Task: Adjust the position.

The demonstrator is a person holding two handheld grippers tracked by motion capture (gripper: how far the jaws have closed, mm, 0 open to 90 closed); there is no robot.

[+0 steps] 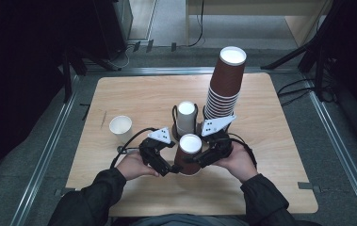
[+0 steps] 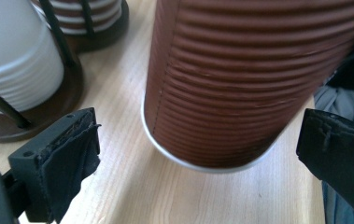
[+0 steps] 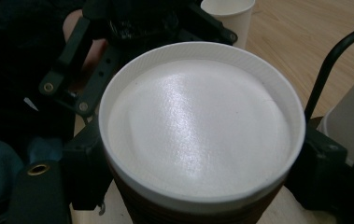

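Near the table's (image 1: 270, 155) front edge, an upside-down brown cup (image 1: 189, 155) stands between both grippers. Left gripper (image 1: 169, 165) is released, its jaws spread wide on either side of the cup's rim with clear gaps, as the left gripper view shows. Right gripper (image 1: 203, 159) grasps the cup, jaws pressed against its sides just below the white base. Just behind it stands a white stack (image 1: 185, 117) in a wire holder, right of that a tall brown stack (image 1: 224, 84), and far left a lone white cup (image 1: 120, 128).
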